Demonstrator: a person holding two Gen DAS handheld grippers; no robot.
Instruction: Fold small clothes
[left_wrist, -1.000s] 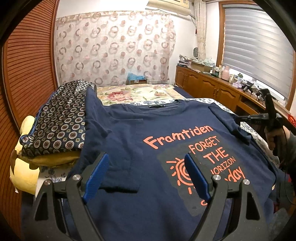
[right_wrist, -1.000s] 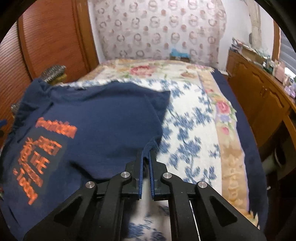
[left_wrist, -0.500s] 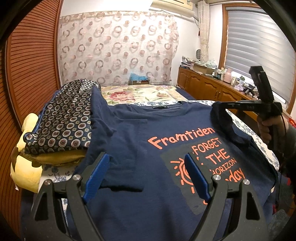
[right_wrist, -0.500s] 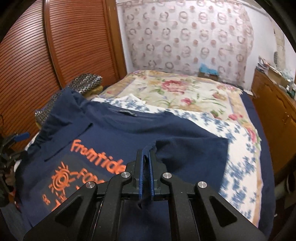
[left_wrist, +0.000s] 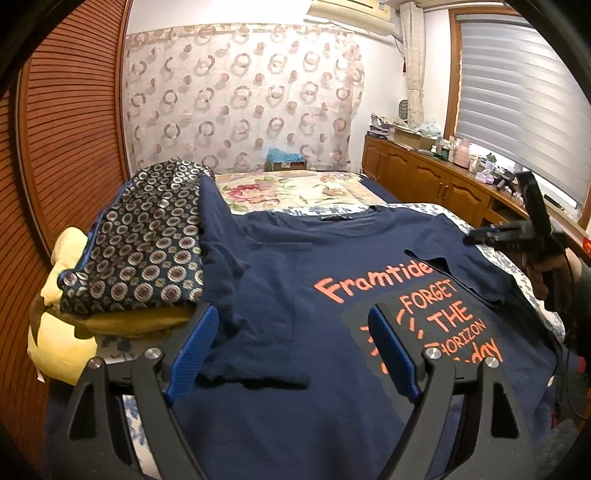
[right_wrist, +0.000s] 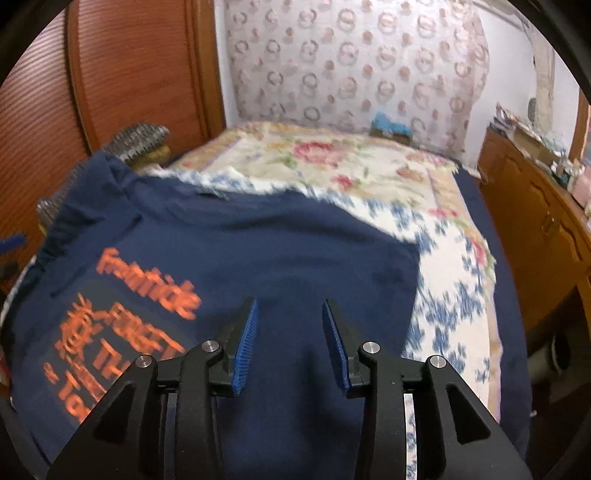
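A navy T-shirt (left_wrist: 295, 280) with orange print lies face up on the bed. Both sleeves are folded in over the chest: the left one (left_wrist: 255, 347) and the right one (left_wrist: 461, 273). My left gripper (left_wrist: 291, 317) is open and empty, hovering over the shirt's lower left part. My right gripper (right_wrist: 290, 306) is open and empty just above the folded right sleeve; it also shows in the left wrist view (left_wrist: 476, 238), held by a hand at the shirt's right edge. The shirt also fills the right wrist view (right_wrist: 258, 251).
A folded patterned dark cloth (left_wrist: 147, 236) on yellow cushions (left_wrist: 62, 332) lies left of the shirt, partly under its edge. Floral bedding (right_wrist: 369, 162) extends behind. A wooden cabinet (left_wrist: 436, 184) runs along the right, a slatted wooden wall (left_wrist: 62, 147) on the left.
My right gripper carried the right sleeve across onto the chest, opened and let it go. The left gripper stayed open and shifted slightly.
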